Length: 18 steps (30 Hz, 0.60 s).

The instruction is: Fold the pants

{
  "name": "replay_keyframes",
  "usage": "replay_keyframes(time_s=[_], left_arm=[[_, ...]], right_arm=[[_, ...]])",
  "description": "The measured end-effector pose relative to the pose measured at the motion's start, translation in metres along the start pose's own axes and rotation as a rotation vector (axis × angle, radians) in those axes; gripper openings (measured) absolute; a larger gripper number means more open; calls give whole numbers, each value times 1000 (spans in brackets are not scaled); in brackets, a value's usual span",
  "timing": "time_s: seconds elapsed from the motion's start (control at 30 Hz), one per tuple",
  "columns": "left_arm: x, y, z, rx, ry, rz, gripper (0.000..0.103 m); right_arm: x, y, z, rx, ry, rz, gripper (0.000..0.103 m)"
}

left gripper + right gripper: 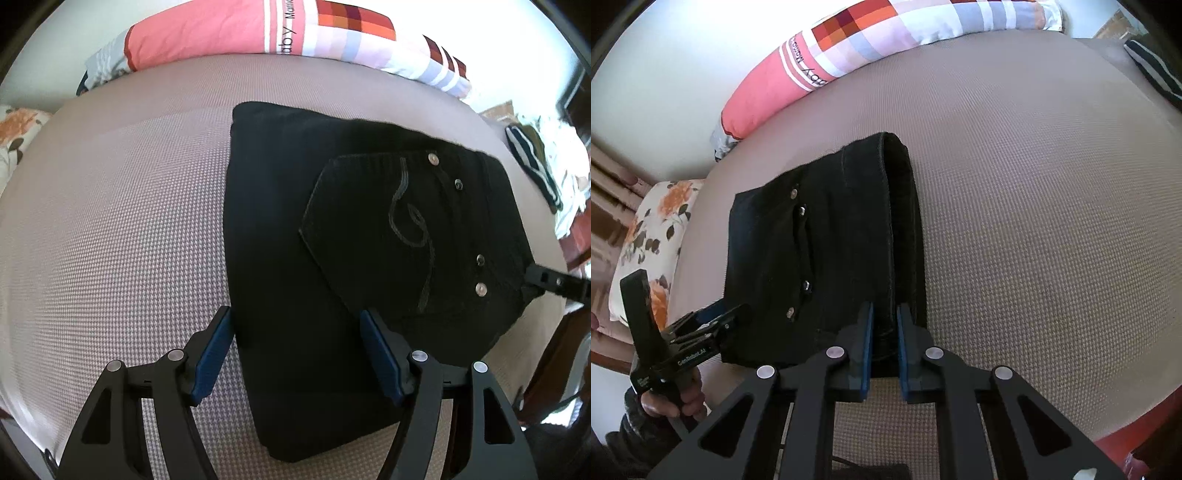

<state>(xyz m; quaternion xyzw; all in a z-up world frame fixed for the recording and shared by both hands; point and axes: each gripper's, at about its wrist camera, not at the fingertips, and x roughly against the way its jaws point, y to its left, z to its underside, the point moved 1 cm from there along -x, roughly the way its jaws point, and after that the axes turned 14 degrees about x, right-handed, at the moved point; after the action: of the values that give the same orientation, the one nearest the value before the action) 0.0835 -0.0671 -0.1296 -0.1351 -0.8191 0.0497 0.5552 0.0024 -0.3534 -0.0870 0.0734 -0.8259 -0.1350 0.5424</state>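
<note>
Nearest in the right wrist view: right hand-held gripper [885, 332], its blue pads drawn nearly together and pinching the near edge of the waistband end of the black jeans [820, 251]. No earlier picture to compare, so only the clamped state told. Seen from the left wrist view, that same gripper a dark bar biting the right-hand corner of the bundle.

Left hand-held gripper [297, 350] spread wide over the near left part of the jeans, 1 pad over the mattress cover, the other over the dark cloth, nothing pinched between them. Gripped from below by a hand [674, 400] at the lower left of the right wrist view.

Jeans folded into a compact thick rectangle on the beige woven mattress cover [110, 221] of the bed, back pocket with curled stitching [410, 221] and 4 metal rivets facing up, stacked layers showing along the fold at the right edge.

Judged nearly finished: legs apparently doubled over already, bundle squared. Left, most likely, a final tuck or a straightening of the corner in the right gripper's pinch, then release.

Farther off, a floral pillow [653, 243] at the bed's side, and a pink checked bolster [258, 33] along the white wall.
</note>
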Motion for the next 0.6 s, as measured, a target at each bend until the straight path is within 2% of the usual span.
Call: replay_keyframes(time_s=[0.27,0.33,0.6], left_arm=[[-3,-3,-6,13,-2,2,71],[-3,-2,-6,10,-6,-2,72],[3,5,1,8,-1,-11,73]], right_arm=[[-7,-10,-1,-41,8,-25,12],[-6,-9,-2,-40,9,-2,24],[-6,-9,-8,-21,29,32,38]])
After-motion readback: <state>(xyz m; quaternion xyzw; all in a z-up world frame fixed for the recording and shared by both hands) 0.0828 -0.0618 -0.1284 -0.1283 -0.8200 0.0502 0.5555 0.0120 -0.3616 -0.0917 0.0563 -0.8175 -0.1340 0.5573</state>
